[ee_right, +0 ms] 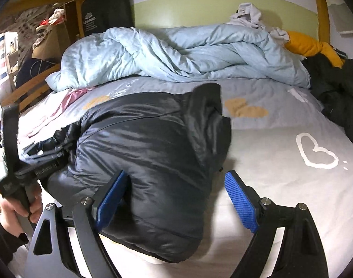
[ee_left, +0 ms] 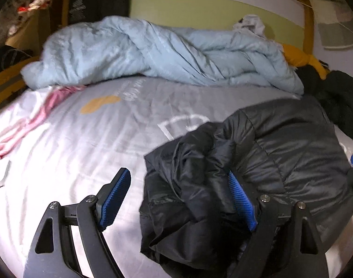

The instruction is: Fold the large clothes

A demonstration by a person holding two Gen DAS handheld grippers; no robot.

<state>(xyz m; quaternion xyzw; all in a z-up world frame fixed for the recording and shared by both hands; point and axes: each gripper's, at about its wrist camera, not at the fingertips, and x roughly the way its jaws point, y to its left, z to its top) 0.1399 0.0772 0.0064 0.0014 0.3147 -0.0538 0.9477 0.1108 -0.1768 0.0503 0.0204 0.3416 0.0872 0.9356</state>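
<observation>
A black puffer jacket [ee_left: 269, 157] lies bunched on the grey bed sheet [ee_left: 83, 153]. In the left wrist view my left gripper [ee_left: 183, 197] is open, its right finger pad [ee_left: 242, 199] against the jacket's folds and its left pad [ee_left: 115, 197] over bare sheet. In the right wrist view the jacket [ee_right: 148, 162] fills the near centre. My right gripper [ee_right: 176, 199] is open over the jacket's near edge, left pad [ee_right: 111, 199] on the fabric, right pad [ee_right: 241, 201] over the sheet. The left gripper's body [ee_right: 32, 162] shows at the jacket's left side.
A crumpled light blue duvet [ee_left: 153, 55] lies across the back of the bed. Pink cloth [ee_left: 37, 120] lies at the left. A yellow garment [ee_right: 313, 46] and dark clothes [ee_right: 338, 97] sit at the back right. The wooden bed frame [ee_right: 25, 92] runs along the left.
</observation>
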